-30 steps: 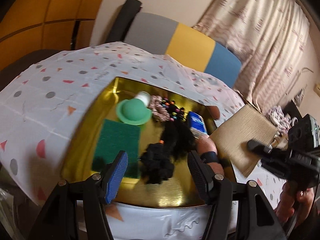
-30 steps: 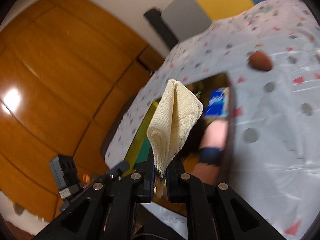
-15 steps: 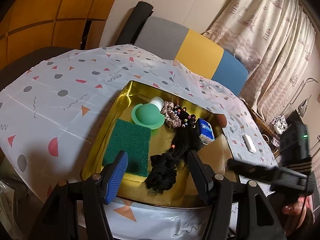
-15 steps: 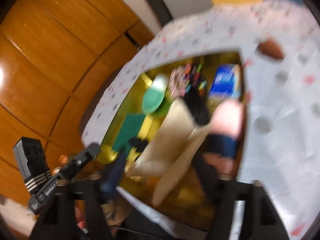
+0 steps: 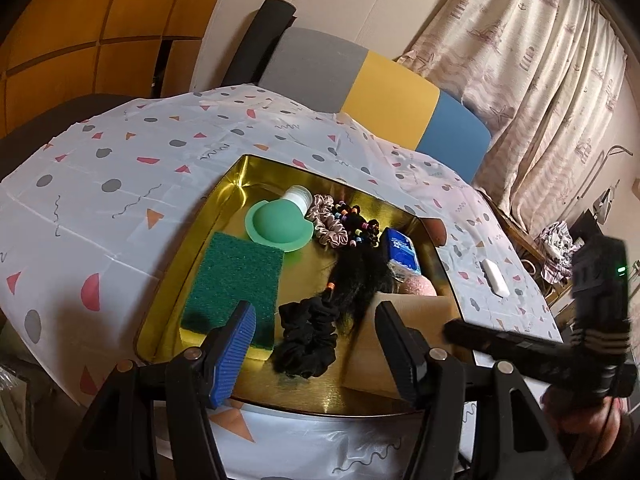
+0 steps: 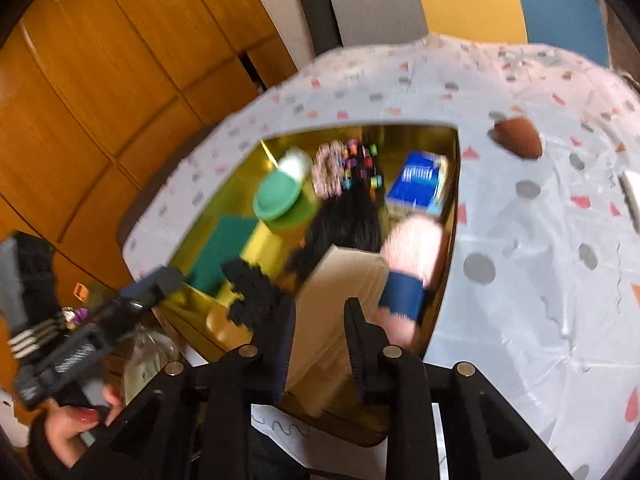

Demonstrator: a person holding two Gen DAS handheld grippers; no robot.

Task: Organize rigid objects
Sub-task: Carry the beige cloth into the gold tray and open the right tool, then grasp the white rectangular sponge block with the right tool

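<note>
The cloth [image 6: 340,300], clamped a second ago, now lies in the tray's [image 5: 240,184] right near corner. Both hand-held grippers, left [image 5: 316,344] and right [image 6: 316,344], hover at its near edge, jaws apart.

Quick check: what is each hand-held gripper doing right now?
Left hand-held gripper: open, holding nothing.
Right hand-held gripper: open, beige cloth lying between its fingers in the tray.

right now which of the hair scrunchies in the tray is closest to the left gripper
The black scrunchie, lying just ahead of the left gripper. The pink satin scrunchie sits farther back beside the green silicone lid.
</note>
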